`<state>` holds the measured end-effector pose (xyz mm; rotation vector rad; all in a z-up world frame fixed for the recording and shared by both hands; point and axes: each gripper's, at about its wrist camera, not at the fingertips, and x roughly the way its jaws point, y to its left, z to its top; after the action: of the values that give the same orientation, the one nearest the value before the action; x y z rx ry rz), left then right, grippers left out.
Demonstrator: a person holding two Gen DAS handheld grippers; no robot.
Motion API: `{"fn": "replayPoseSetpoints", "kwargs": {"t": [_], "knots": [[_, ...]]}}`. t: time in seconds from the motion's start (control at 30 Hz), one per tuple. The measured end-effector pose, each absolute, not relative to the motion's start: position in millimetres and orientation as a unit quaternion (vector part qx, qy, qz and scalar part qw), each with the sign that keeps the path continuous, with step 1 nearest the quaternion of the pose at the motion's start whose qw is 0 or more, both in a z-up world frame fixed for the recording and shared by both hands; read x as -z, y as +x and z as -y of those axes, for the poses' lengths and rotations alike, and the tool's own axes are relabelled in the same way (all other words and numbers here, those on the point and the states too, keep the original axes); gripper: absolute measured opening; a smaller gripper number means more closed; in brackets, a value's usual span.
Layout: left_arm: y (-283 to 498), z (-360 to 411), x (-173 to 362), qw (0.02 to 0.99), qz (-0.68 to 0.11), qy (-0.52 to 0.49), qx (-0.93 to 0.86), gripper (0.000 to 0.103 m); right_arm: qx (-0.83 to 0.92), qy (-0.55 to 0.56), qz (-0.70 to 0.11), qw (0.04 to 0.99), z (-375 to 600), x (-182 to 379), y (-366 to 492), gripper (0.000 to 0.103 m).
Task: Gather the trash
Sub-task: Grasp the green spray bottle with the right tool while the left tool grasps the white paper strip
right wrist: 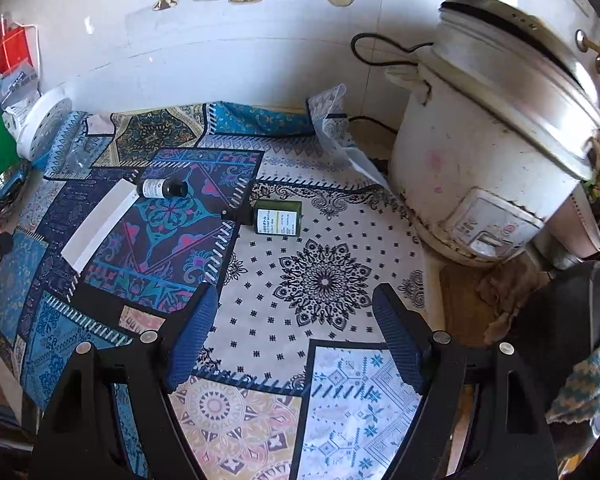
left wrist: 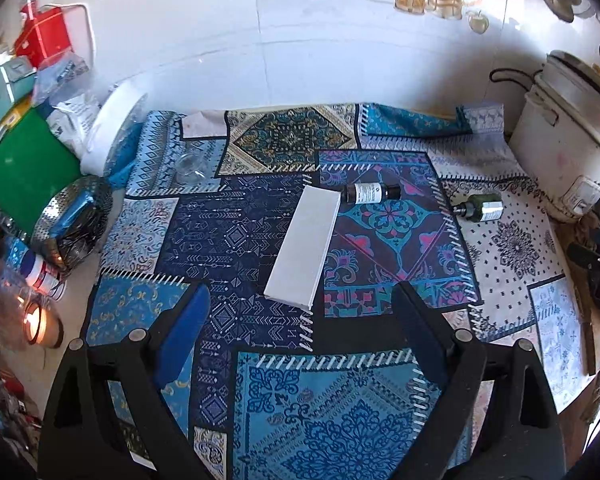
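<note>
Three castoffs: white box (left wrist: 304, 246), dark bottle (left wrist: 370, 193), green bottle (right wrist: 278, 217) lie toppled (likely trash).
Left gripper (left wrist: 300, 334): fingers wide, empty.
Right gripper (right wrist: 294, 334): same.

**Colours and Patterns in View**

The patchwork cloth (left wrist: 260, 216) combines navy panels with white arrow and geometric line motifs, turquoise panels with floral scrollwork, a purple panel with pink and teal flowers, and a white panel (right wrist: 324, 276) bearing a black mandala and small black stars. A peach panel (right wrist: 228, 420) carries pastel medallions.

The flat box (left wrist: 304, 248) is plain white. The dark bottle (left wrist: 370, 193) is brown-black with a white label. The green bottle (right wrist: 278, 217) is dark green with a white and yellow label.

The rice cooker (right wrist: 484, 148) is off-white with faint pink staining. The wall (left wrist: 300, 52) is white. The left tongs (left wrist: 304, 340) and right tongs (right wrist: 296, 340) are black with blue pads.
</note>
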<state>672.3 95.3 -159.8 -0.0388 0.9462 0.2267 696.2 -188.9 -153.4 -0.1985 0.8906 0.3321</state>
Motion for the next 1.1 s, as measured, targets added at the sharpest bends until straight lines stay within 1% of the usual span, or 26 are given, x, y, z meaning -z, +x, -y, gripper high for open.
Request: {"fn": "replayPoseSetpoints", "kwargs": {"t": [0.27,0.53,0.7,0.87,0.9,0.93,0.97,1.0,1.03,1.1], "knots": [[737,-126,212,0.852,-0.518,0.001,-0.080,0.092,-0.199,-0.128,-0.482,0.843,158,190,776,0.076],[749,-135,256,0.825,-0.558,-0.012,-0.087,0.092,-0.240,-0.123,-0.507,0.819,138,205,836,0.076],[751,-132,270,0.813,-0.575,-0.016,-0.091,0.092,-0.261,-0.146,-0.537,0.788,124,222,847,0.075],[750,-137,277,0.810,-0.578,-0.034,-0.095,0.092,-0.291,-0.157,-0.554,0.764,128,226,825,0.074],[750,-139,278,0.809,-0.579,-0.039,-0.095,0.091,-0.293,-0.157,-0.556,0.762,131,226,821,0.073],[750,-141,280,0.807,-0.581,-0.045,-0.094,0.090,-0.293,-0.156,-0.559,0.760,132,227,816,0.068],[750,-143,281,0.804,-0.584,-0.057,-0.093,0.086,-0.294,-0.153,-0.563,0.757,133,228,813,0.065],[749,-146,283,0.801,-0.587,-0.075,-0.091,0.083,-0.295,-0.147,-0.568,0.754,134,229,811,0.057],[748,-147,284,0.798,-0.589,-0.090,-0.089,0.082,-0.294,-0.137,-0.572,0.754,135,230,810,0.051],[745,-148,283,0.802,-0.582,-0.100,-0.096,0.080,-0.288,-0.119,-0.574,0.758,135,232,811,0.047]]}}
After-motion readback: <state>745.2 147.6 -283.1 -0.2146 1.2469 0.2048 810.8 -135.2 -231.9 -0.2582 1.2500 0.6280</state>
